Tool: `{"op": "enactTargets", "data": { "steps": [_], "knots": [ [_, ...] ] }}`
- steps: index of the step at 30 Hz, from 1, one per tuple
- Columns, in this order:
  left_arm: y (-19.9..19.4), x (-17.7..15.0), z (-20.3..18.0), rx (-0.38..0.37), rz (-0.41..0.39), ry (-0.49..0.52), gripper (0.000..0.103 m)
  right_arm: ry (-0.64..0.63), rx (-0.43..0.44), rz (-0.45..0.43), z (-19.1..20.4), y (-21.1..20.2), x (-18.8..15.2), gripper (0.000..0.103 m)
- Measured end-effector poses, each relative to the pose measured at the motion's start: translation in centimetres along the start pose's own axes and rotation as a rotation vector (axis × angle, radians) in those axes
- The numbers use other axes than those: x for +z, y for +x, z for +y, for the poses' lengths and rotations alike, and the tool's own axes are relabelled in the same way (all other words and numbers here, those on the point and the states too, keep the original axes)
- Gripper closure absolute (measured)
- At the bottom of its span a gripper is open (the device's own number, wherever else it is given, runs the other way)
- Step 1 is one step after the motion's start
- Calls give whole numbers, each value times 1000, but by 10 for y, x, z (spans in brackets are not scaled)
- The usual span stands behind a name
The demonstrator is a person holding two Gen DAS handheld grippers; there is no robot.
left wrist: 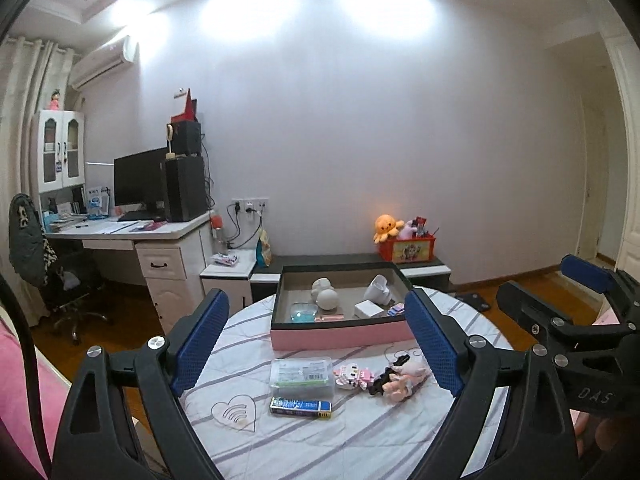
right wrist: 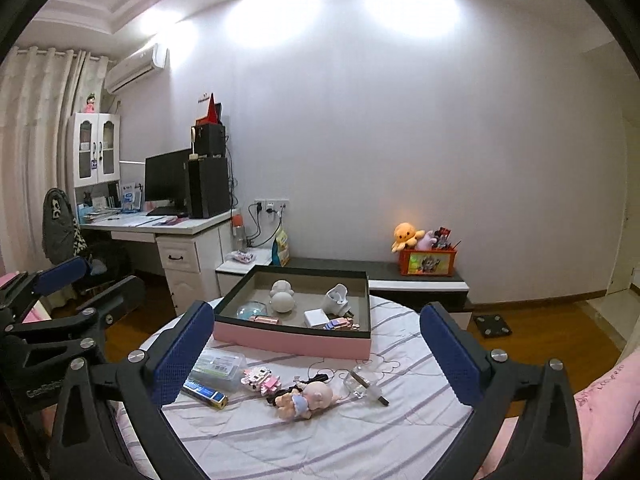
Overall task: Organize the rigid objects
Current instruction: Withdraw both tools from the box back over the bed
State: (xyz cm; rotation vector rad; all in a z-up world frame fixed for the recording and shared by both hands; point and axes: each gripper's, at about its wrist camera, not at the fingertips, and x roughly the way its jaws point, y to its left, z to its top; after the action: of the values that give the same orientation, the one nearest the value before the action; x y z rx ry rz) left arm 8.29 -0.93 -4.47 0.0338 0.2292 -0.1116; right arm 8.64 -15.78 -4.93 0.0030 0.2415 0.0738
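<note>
left gripper: jaws wide apart, nothing in them
right gripper: same, spread and empty
tray: far side of table, holds a few bits
loose stuff: clear case, battery pack, doll, maybe a small glass bottle, all near of the tray

The black left gripper and black right gripper, blue-padded, are hanging side by side, jaws spread wide and holding nothing.
</note>
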Motion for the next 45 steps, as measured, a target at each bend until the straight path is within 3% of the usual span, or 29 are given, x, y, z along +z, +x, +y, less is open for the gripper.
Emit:
{"op": "enactTargets", "data": {
  "steps": [7, 17, 35, 45],
  "knots": [
    [-35, 0, 1, 32, -61, 7, 11, -14, -9, -42, 7, -33, 1, 0],
    [-47, 3, 0, 57, -93, 18, 10, -17, -6, -74, 10, -50, 2, 0],
    [-46, 0, 3, 57, -89, 18, 9, -15, -6, -62, 12, -51, 0, 0],
    [-17, -9, 3, 55, -51, 12, 5, -9, -12, -34, 9, -33, -2, 0]
  ]
}}
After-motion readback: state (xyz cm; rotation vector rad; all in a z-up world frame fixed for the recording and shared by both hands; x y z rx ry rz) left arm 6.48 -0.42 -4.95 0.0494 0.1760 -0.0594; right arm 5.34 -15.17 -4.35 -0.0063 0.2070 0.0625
